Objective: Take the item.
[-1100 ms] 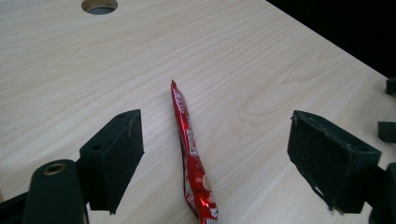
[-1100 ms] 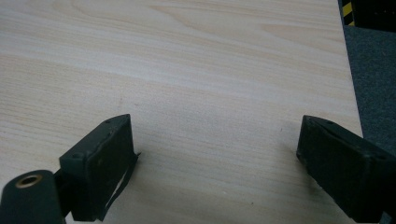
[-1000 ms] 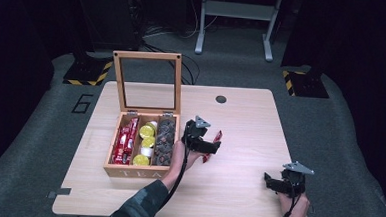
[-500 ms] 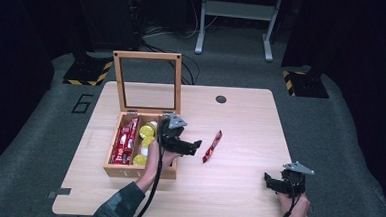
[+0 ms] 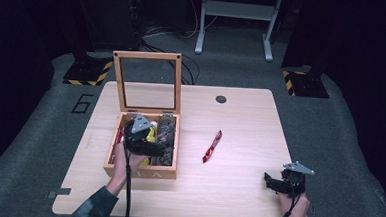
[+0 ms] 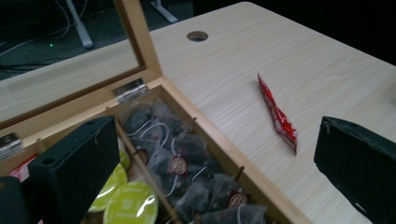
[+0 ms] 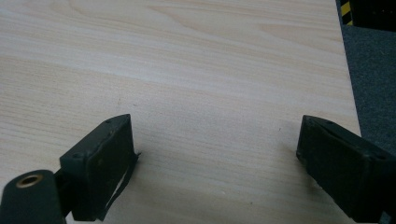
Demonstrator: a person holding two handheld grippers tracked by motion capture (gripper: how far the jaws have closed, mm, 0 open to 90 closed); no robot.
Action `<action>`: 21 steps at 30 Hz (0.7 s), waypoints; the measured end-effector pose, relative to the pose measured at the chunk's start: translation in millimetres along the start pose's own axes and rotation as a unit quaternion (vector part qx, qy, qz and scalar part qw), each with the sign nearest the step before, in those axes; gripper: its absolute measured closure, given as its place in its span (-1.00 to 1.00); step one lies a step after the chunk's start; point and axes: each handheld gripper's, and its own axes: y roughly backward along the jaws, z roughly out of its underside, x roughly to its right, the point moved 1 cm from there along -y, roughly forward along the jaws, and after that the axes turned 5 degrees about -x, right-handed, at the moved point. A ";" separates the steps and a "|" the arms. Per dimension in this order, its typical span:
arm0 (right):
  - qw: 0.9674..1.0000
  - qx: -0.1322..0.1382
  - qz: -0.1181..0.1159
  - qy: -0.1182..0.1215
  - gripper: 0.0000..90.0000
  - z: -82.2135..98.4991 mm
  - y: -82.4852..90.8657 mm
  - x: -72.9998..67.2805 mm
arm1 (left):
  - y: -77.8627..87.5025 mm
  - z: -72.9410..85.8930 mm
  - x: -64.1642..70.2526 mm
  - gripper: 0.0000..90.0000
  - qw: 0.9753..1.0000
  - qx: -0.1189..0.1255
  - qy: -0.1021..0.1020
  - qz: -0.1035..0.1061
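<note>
The red sachet [image 5: 212, 146] lies flat on the bare table [image 5: 240, 121], right of the wooden box [image 5: 140, 173]. The left gripper [image 5: 151, 147] hovers over the box, well apart from the sachet, its jaws having just been opening and now spread wide with nothing between them. The right gripper [image 5: 270, 180] rests released near the table's right front corner.

I hold my left gripper [image 5: 146, 145] over the open glass-lidded wooden box [image 5: 140, 172]; a slim red foil sachet [image 5: 212, 146] lies apart on the pale wood desk [image 5: 240, 116], my right gripper [image 5: 277, 182] near its edge.

Left claw [image 5: 151, 149] wide open with nothing in it, jaws have just been opening; right claw [image 5: 272, 183] gapes empty too, forearms low.
</note>
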 end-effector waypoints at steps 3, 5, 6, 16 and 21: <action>1.000 0.000 0.000 0.000 -0.76 0.0 -0.1 0.0 | 11.9 8.7 -10.6 -1.00 1.000 0.002 0.002 -0.009; 1.000 0.000 0.000 0.000 -0.76 0.0 0.0 0.0 | 19.5 15.2 -17.6 -1.00 1.000 0.004 0.003 -0.014; 1.000 0.000 0.000 0.000 -0.76 0.0 -0.1 0.0 | 22.8 18.8 -20.9 -1.00 1.000 0.005 0.004 -0.018; 1.000 0.000 0.001 -0.001 -0.76 0.0 0.0 0.0 | 57.6 56.9 -49.9 -1.00 0.999 0.019 0.028 -0.042; 1.000 0.000 0.001 -0.001 -0.76 0.0 0.0 0.0 | 74.0 79.5 -61.2 -1.00 0.997 0.026 0.040 -0.056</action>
